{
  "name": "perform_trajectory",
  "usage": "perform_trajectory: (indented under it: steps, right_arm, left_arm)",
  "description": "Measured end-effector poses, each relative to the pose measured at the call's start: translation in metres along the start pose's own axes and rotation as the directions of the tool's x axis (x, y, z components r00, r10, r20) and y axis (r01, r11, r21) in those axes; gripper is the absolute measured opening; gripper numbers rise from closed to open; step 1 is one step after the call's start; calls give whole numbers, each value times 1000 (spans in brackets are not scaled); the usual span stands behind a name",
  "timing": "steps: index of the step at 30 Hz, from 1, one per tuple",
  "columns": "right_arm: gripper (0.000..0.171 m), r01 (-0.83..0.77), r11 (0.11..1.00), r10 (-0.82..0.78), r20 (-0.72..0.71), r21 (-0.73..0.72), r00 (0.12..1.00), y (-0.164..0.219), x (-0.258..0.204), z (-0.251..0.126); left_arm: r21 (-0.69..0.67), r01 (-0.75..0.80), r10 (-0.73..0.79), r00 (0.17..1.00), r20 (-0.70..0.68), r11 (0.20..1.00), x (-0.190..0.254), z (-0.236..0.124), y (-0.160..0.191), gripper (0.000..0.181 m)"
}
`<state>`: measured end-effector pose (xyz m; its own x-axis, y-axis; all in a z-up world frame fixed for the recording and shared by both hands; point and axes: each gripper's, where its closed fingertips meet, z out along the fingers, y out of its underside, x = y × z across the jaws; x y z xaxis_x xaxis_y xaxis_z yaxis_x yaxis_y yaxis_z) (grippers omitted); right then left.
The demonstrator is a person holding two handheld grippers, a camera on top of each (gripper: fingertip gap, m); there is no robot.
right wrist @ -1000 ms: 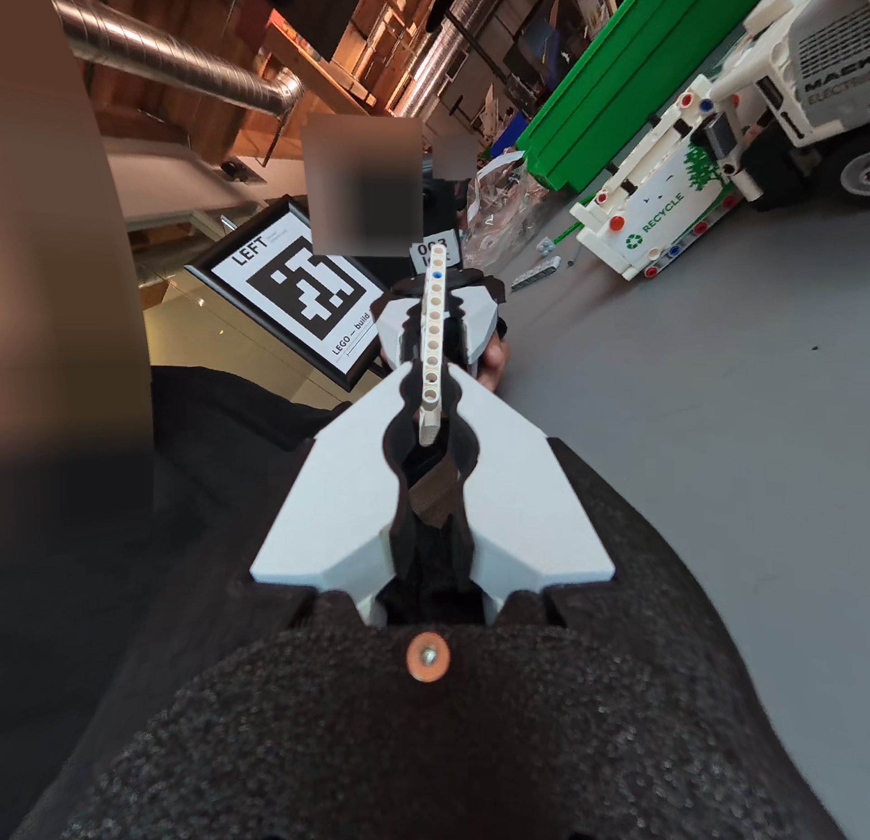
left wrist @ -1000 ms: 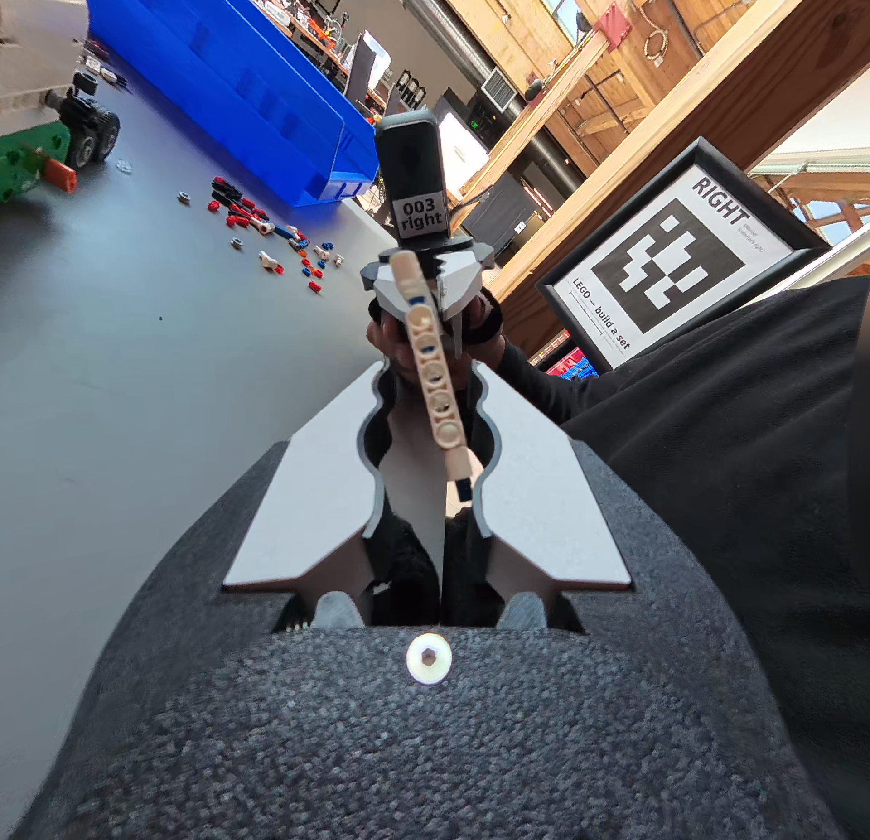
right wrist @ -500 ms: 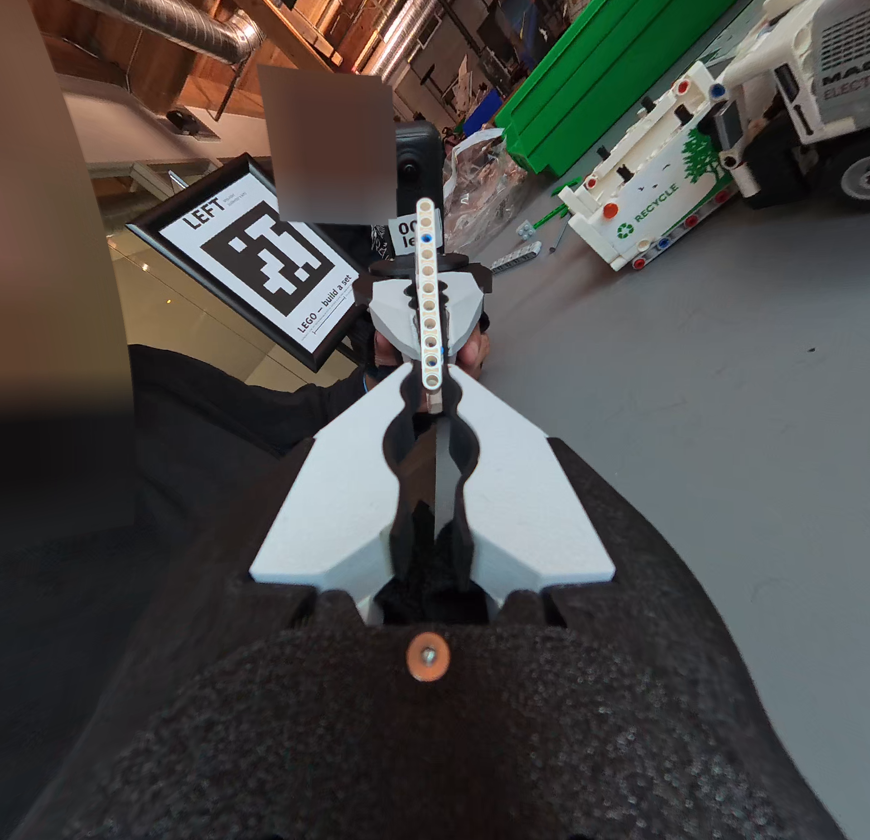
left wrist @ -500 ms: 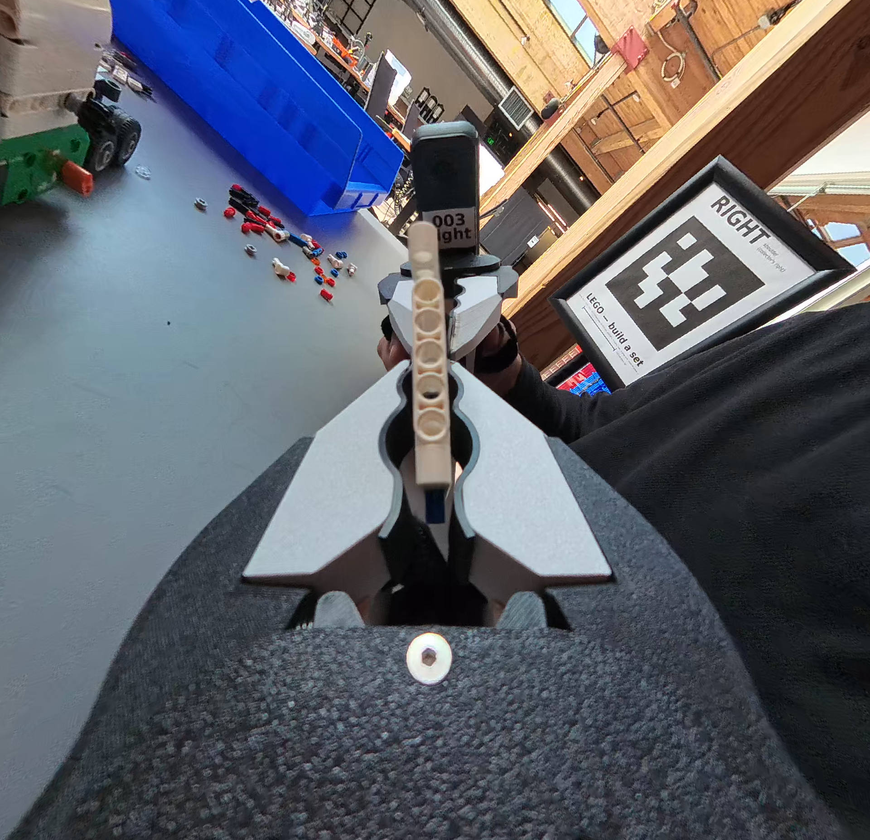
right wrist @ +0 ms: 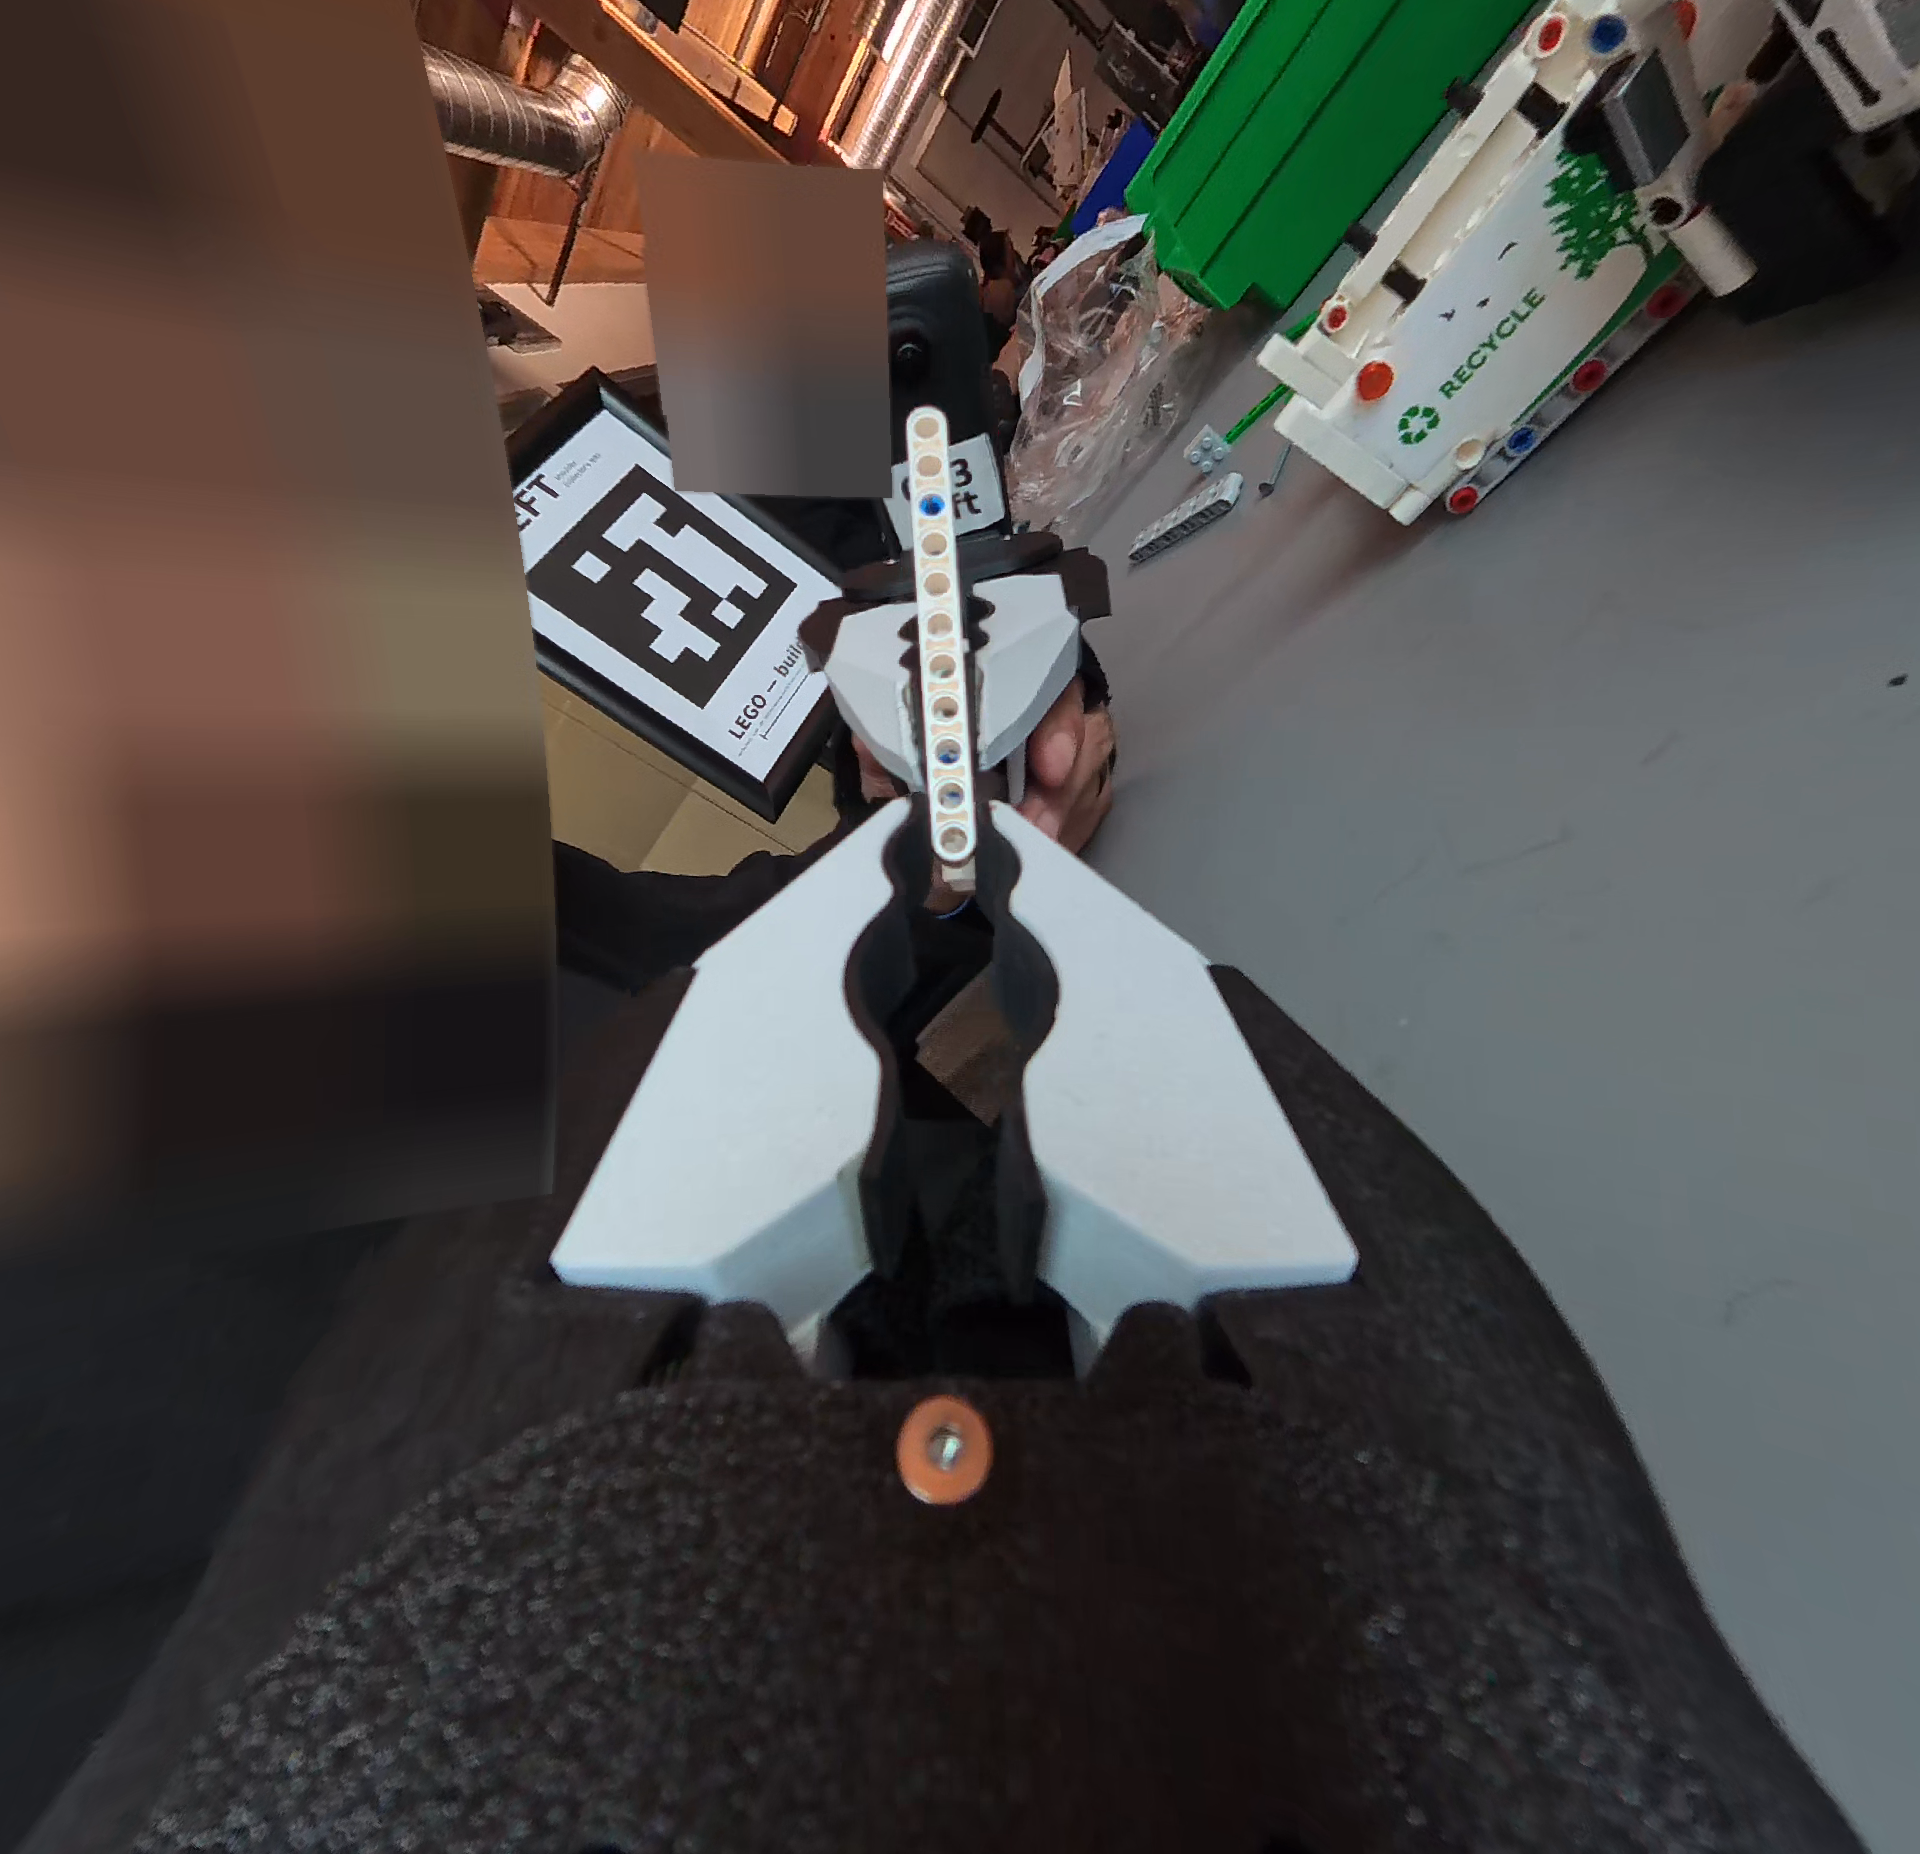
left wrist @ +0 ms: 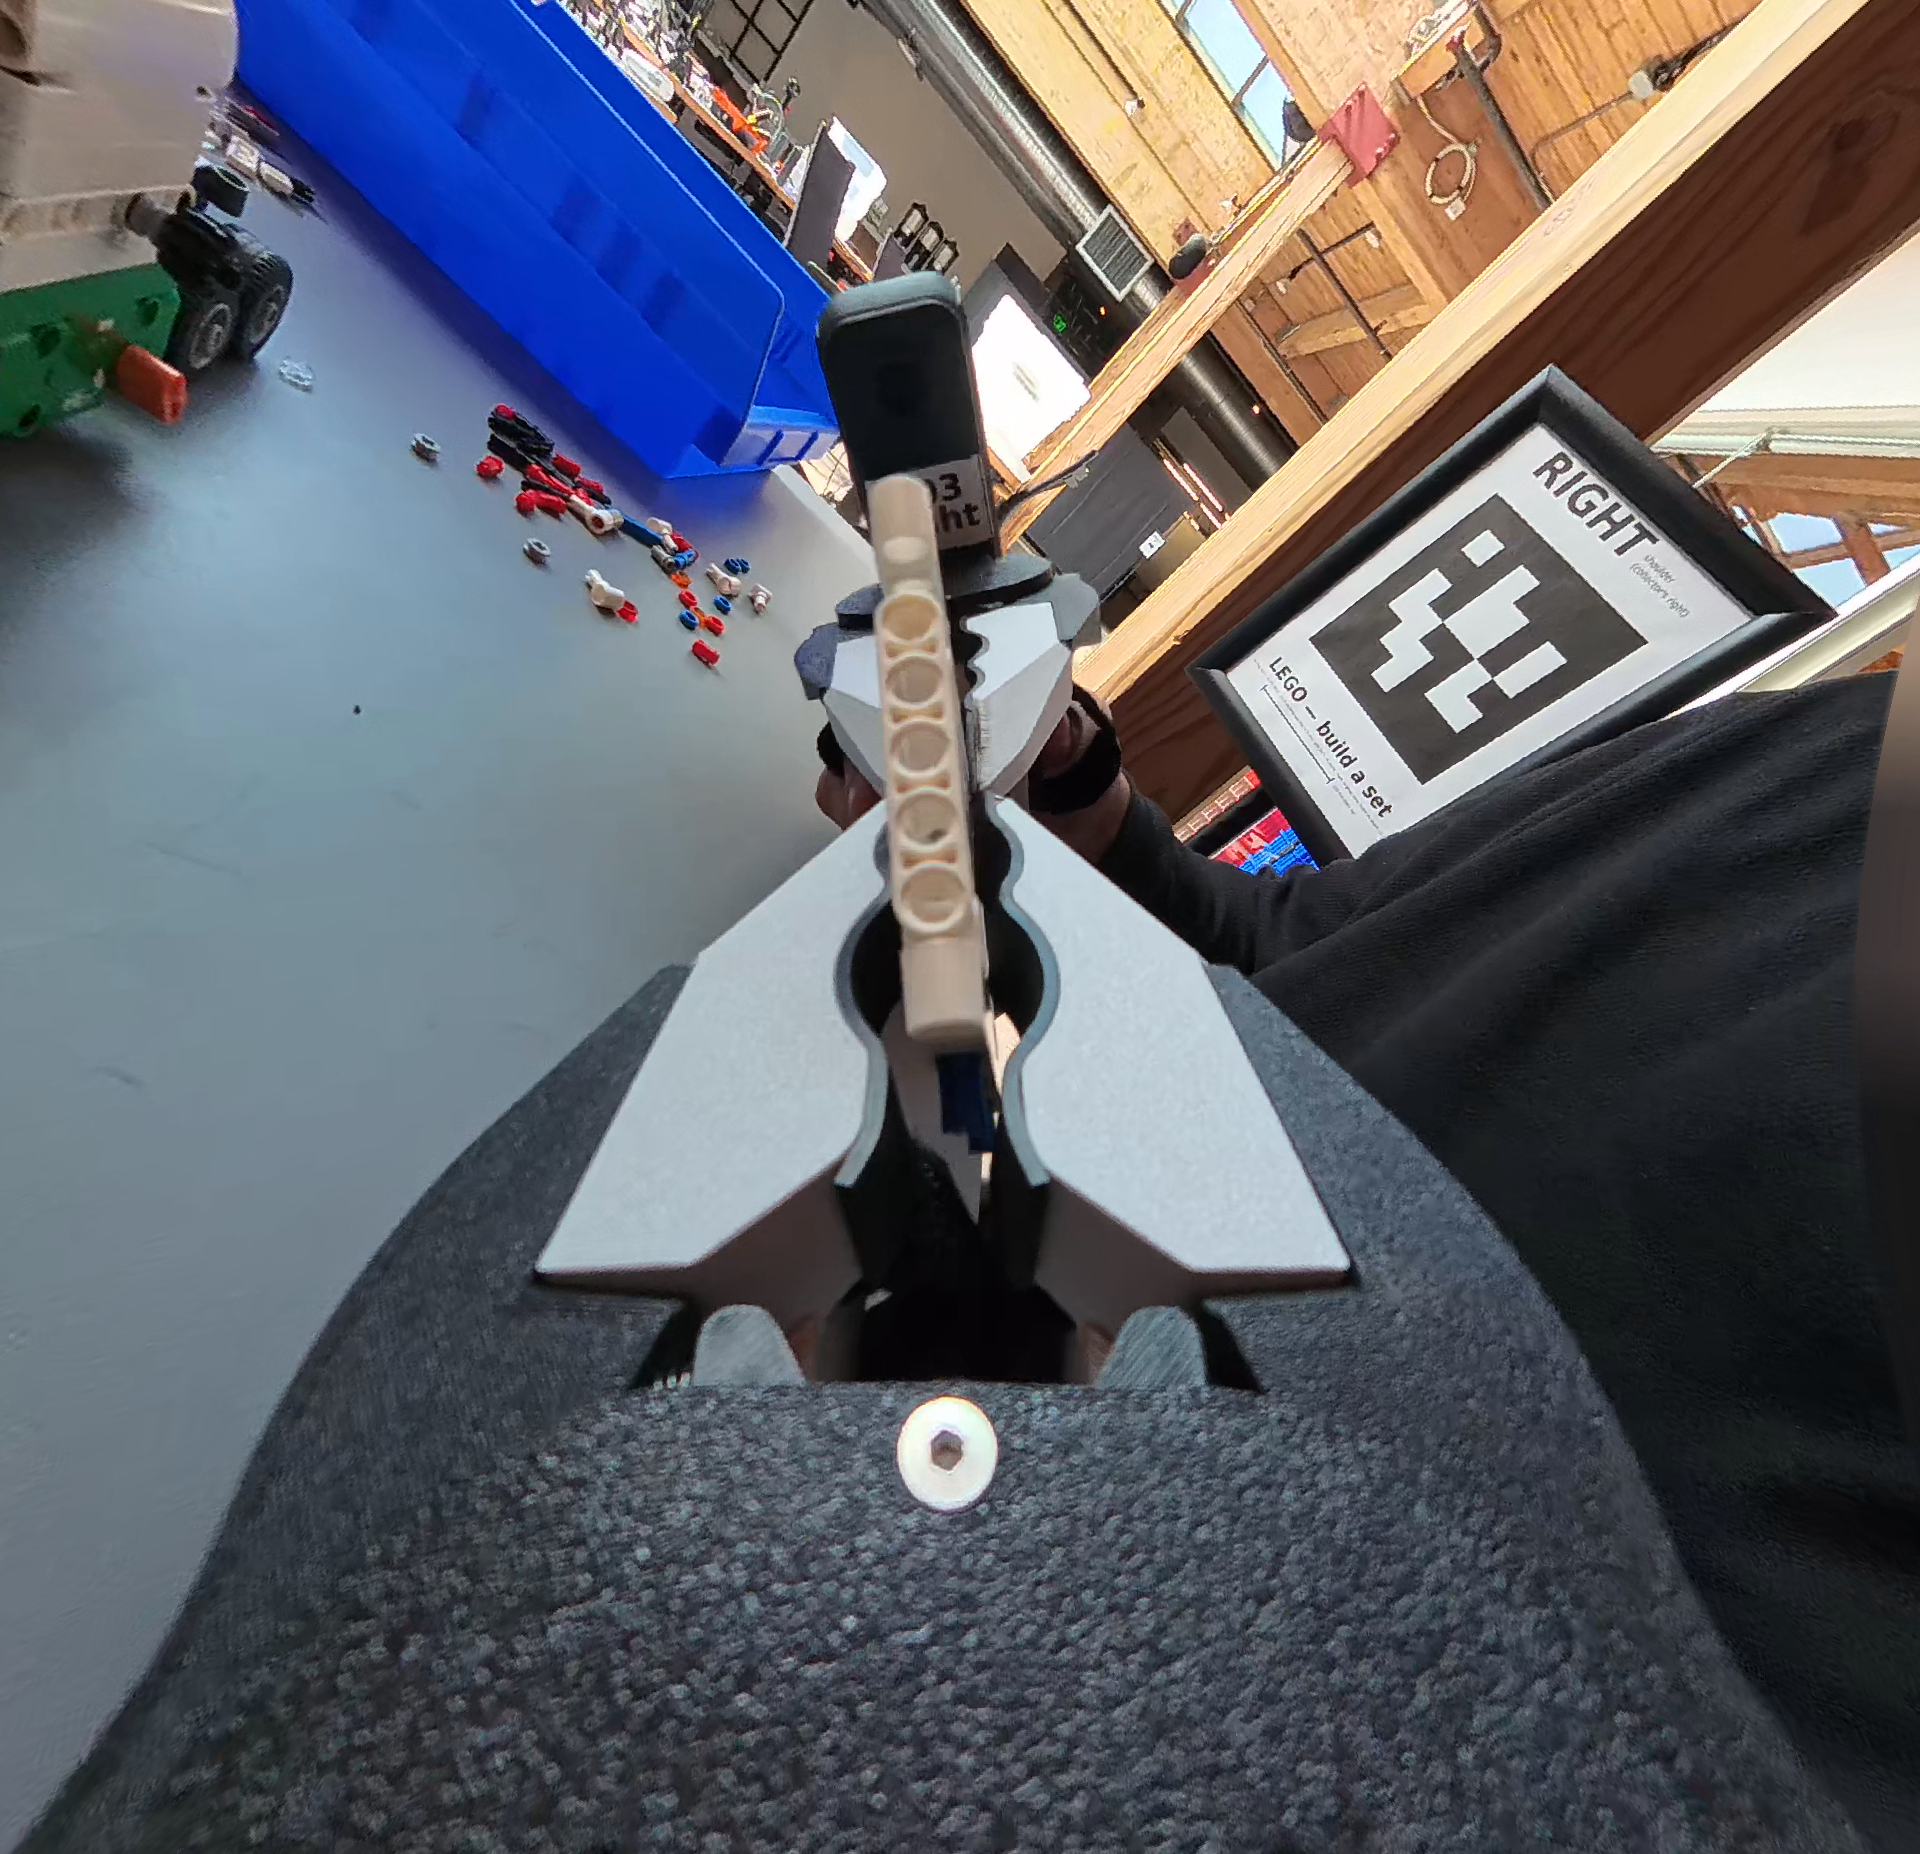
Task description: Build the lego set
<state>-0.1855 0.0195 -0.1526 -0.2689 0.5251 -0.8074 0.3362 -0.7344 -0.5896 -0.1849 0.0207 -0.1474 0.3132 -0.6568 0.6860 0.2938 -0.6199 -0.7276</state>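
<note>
A long cream beam with a row of holes (left wrist: pixel 920 744) stands between my two grippers, which face each other above the grey table (left wrist: pixel 260 869). My left gripper (left wrist: pixel 940 843) is shut on the beam's near end, where a blue pin (left wrist: pixel 961 1087) sticks out below. My right gripper (left wrist: pixel 966 703) shows beyond it, its jaws on either side of the beam. In the right wrist view the beam (right wrist: pixel 940 599) starts at my right gripper's tips (right wrist: pixel 945 828), which are shut on its end. It runs up through the left gripper (right wrist: pixel 945 682). A blue pin (right wrist: pixel 932 503) sits in an upper hole.
A blue bin (left wrist: pixel 520 194), several loose red, blue and white pieces (left wrist: pixel 623 547) and a green-and-white model (left wrist: pixel 83 350) lie left. A white recycling truck (right wrist: pixel 1455 370), green bin (right wrist: pixel 1351 90), grey beams (right wrist: pixel 1184 526) and plastic bag (right wrist: pixel 1101 350) lie right. Framed marker signs (left wrist: pixel 1486 630) (right wrist: pixel 665 609) stand behind. Left and right tips are no more than a few centimetres apart.
My left gripper was open a second ago and has closed on the beam's near end. The beam has swung from tilted to nearly straight. Its end sits shallower in my right gripper's jaws.
</note>
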Motion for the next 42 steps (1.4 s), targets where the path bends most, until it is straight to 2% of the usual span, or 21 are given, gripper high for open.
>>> perform_trajectory:
  steps: [1, 4, 7, 11, 14, 16, 19, 21, 26, 42]
  right_arm:
    - [6, 11, 1000, -11, -11, -2, 1000, 0, 1, 1]
    - [6, 53, 999, -53, -25, -12, 998, 0, 1, 0]
    - [16, 77, 997, -77, -5, 11, 997, -5, -3, -3]
    - [6, 104, 994, -104, -32, -16, 994, -2, 0, -1]
    - [6, 115, 993, -115, -28, -27, 993, -1, -1, -1]
    - [6, 94, 995, -94, -33, 13, 995, -6, 1, -1]
    - [6, 62, 991, -60, -21, 117, 998, -19, 0, -6]
    - [5, 80, 984, -75, -37, 160, 996, -25, 0, -9]
    - [6, 100, 982, -92, -57, 161, 994, -23, 1, -5]
    - [7, 86, 990, -81, -54, 113, 995, -15, 0, -3]
  left_arm:
    - [4, 4, -4, 1000, 1, 1000, -1, 0, -1, 5]
    - [-3, -8, 8, 1000, 3, 1000, 0, 0, 1, 5]
    - [-14, -8, 8, 1000, 4, 1000, 0, 0, 2, 5]
    - [-25, -19, 19, 1000, 3, 1000, 1, 1, 4, 5]
    - [-21, -21, 21, 1000, 4, 1000, 1, 2, 4, 5]
    - [-7, -40, 41, 999, 33, 999, -1, 2, 2, 6]
    - [20, -59, 58, 997, 57, 998, -2, -2, -2, 17]
    - [30, -63, 61, 996, 70, 998, -3, -3, -3, 13]
    - [53, -54, 50, 996, 73, 997, -6, -3, -7, 4]
    - [44, -53, 51, 998, 43, 998, -2, -5, -5, 3]
